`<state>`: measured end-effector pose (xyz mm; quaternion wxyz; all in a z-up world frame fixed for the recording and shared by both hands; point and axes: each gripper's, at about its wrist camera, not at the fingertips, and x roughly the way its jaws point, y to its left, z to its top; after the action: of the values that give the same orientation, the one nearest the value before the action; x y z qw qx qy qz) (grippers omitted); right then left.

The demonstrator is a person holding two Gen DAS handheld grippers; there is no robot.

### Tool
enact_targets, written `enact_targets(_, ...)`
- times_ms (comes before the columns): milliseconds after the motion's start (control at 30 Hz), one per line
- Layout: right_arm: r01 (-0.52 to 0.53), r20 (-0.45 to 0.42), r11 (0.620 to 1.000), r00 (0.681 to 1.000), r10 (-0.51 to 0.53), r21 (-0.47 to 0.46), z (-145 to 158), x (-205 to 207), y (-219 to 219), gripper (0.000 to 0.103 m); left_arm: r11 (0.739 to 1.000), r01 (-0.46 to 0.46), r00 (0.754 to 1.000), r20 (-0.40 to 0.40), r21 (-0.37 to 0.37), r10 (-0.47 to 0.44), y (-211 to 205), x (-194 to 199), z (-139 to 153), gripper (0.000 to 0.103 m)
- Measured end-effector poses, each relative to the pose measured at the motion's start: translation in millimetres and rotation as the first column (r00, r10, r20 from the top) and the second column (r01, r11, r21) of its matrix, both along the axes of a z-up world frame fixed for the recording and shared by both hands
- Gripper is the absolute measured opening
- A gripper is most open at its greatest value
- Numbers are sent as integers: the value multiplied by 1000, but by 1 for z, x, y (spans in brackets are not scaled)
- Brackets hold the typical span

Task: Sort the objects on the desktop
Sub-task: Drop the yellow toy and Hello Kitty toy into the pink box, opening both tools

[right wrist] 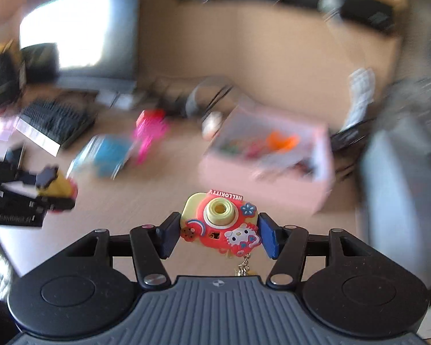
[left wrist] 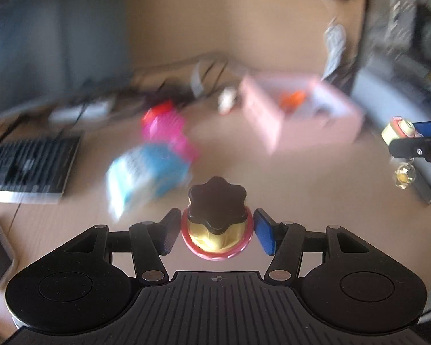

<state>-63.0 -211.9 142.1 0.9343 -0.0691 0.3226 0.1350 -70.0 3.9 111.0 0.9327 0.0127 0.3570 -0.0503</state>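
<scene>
Currently both grippers are loaded and held above the desk [left wrist: 301,178], so the sorting appears to be in mid-course. The left gripper [left wrist: 217,234] is closed on a small bottle [left wrist: 217,230] with a dark flower-shaped cap, a gold body and a pink rim; its blue pads press the bottle from both sides. The right gripper [right wrist: 219,234] clamps a red and yellow toy camera [right wrist: 219,221] bearing a cat figure, with a short chain hanging below it. Each loaded gripper also appears at the edge of the other view.

A pink box [right wrist: 273,172] stands on the far right of the desk, ahead of both grippers. It already holds several items, among them an orange piece [right wrist: 283,141]; this suggests that part of the sorting is done. Two items are judged to be on their way. A blue packet [left wrist: 146,172] and a bright pink object [left wrist: 166,129] lie on the desk to the left of the box, and a small pale object [left wrist: 227,100] lies just beside its far left corner; these seem to remain. A keyboard [left wrist: 28,166] sits at the left.

Strong motion blur covers everything beyond the grippers. The box contents cannot be identified singly, the bright pink object and pale object cannot be named, and the far clutter of cables is indistinct. Whether the box is the intended destination cannot be confirmed.
</scene>
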Motion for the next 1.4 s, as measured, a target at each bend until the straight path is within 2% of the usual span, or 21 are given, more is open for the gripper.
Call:
enact_targets(100, 62, 102, 998, 993, -65, 30, 34, -9, -20, 58, 995, 88, 994, 68, -43, -85, -21, 26, 32, 61)
enact_targets(233, 115, 181, 991, 975, -125, 66, 56, -21, -36, 57, 981, 170, 983, 87, -88, -163, -56, 82, 51, 61)
enact_targets(300, 136, 184, 988, 972, -148, 78, 55, -23, -40, 57, 979, 194, 979, 85, -68, -188, -75, 111, 48, 61)
enact_targets(467, 198, 145, 976, 967, -210, 89, 40, -26, -49, 57, 976, 213, 977, 16, -47, -213, -119, 183, 26, 61)
enact_targets(567, 237, 127, 968, 961, -246, 84, 35, -30, -55, 57, 978, 208, 978, -6, 0, -208, -135, 208, 9, 61)
enact_targets(667, 271, 112, 959, 954, -279, 83, 32, -30, -66, 57, 981, 193, 979, -60, 2, -193, -138, 218, -9, 64)
enact_targets(700, 278, 107, 957, 952, -286, 83, 31, -30, -69, 57, 982, 187, 980, -68, -3, -187, -136, 216, -12, 66)
enact_targets(767, 283, 103, 956, 951, -291, 80, 29, -30, -72, 57, 981, 190, 980, -59, -29, -191, -128, 200, -11, 78)
enact_targets(933, 244, 97, 966, 963, -251, 80, 26, -19, -71, 57, 977, 202, 979, -12, -67, -203, -98, 135, -2, 95)
enact_targets(1067, 177, 89, 981, 979, -184, 80, 25, 11, -61, 57, 983, 169, 982, -75, -78, -174, -71, 91, -10, 97)
enact_targets(1200, 143, 57, 984, 987, -150, 101, 22, 58, -56, 57, 992, 87, 983, -152, -92, -100, -49, 58, -22, 99)
enact_targets(1400, 173, 4, 972, 984, -176, 159, 14, 143, -35, 57, 994, -32, 989, -148, -105, 16, -15, 18, -15, 100)
